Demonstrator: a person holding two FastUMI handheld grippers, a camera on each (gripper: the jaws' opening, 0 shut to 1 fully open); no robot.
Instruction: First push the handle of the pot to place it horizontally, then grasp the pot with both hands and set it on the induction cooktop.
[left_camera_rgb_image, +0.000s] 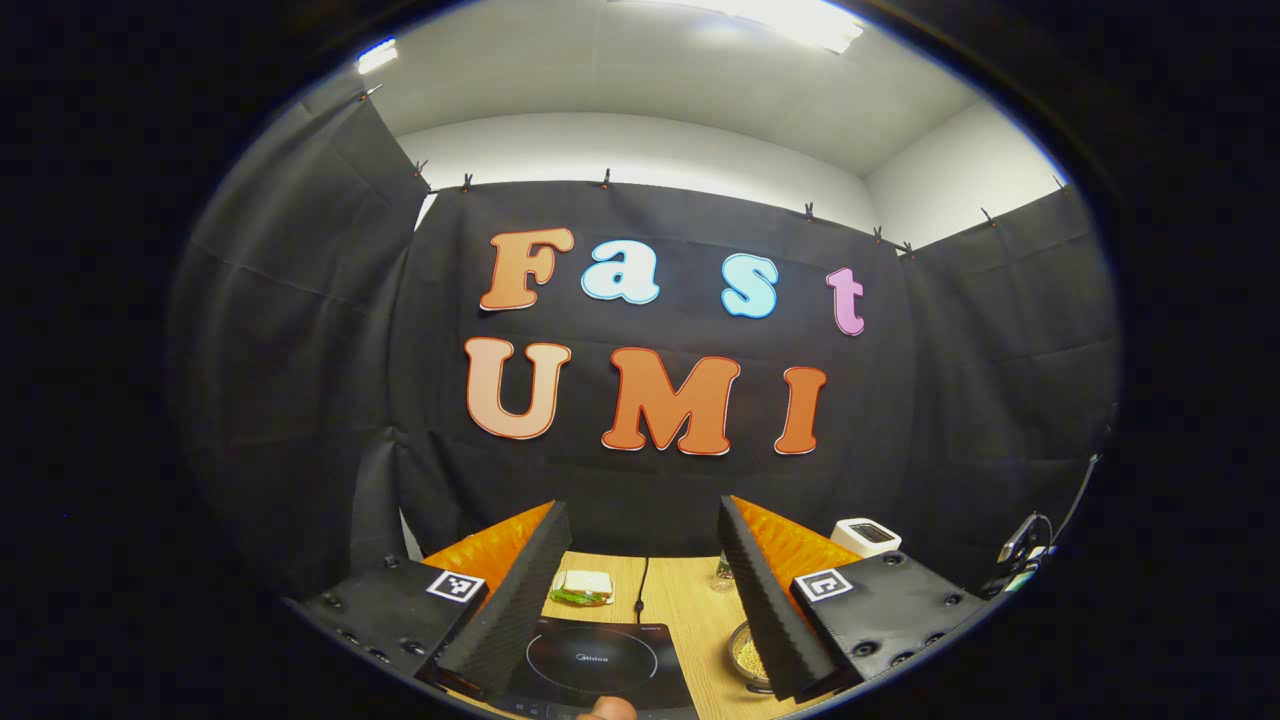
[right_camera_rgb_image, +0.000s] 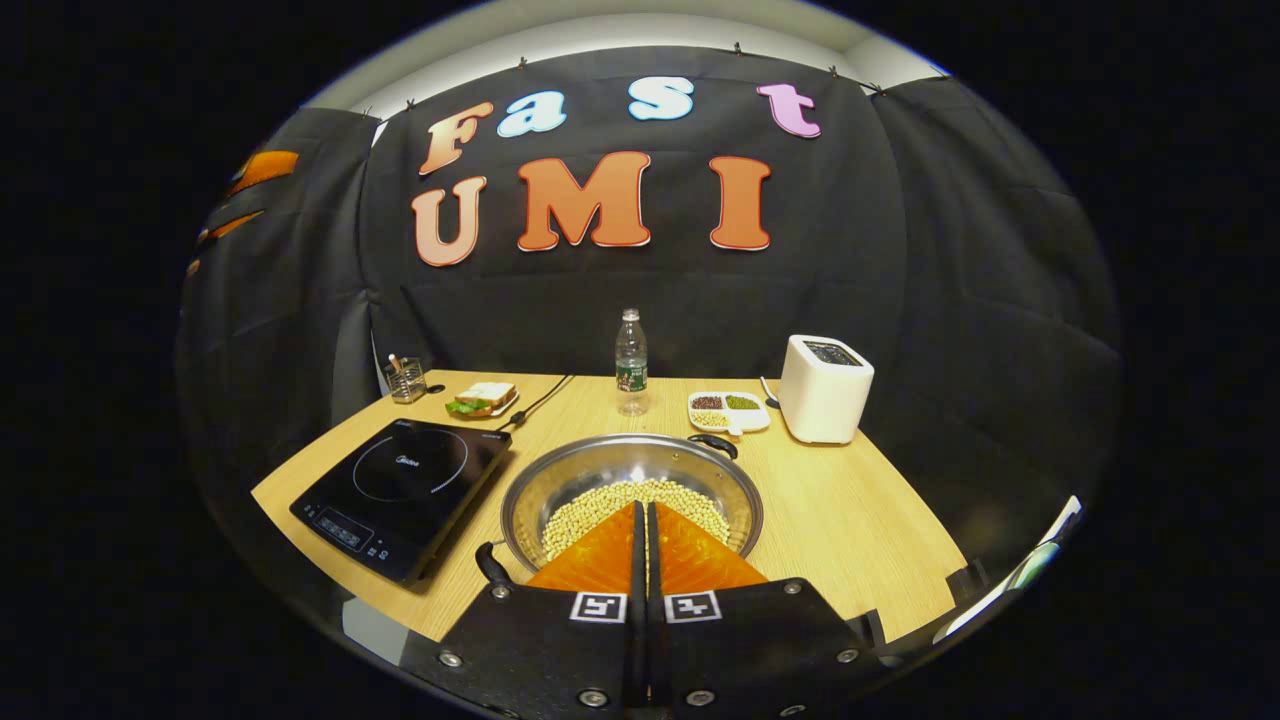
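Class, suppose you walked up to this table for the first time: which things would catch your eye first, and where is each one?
Most striking is the steel pot, full of pale beans, at the table's near middle just beyond the right gripper, whose fingers are closed together. Left of it lies the black induction cooktop. At the back right stands a white toaster, with a water bottle at the back centre.

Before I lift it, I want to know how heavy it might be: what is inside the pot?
The pot holds a layer of pale soybeans over its bottom. The shut right tongs cover the near part, so what lies there cannot be seen.
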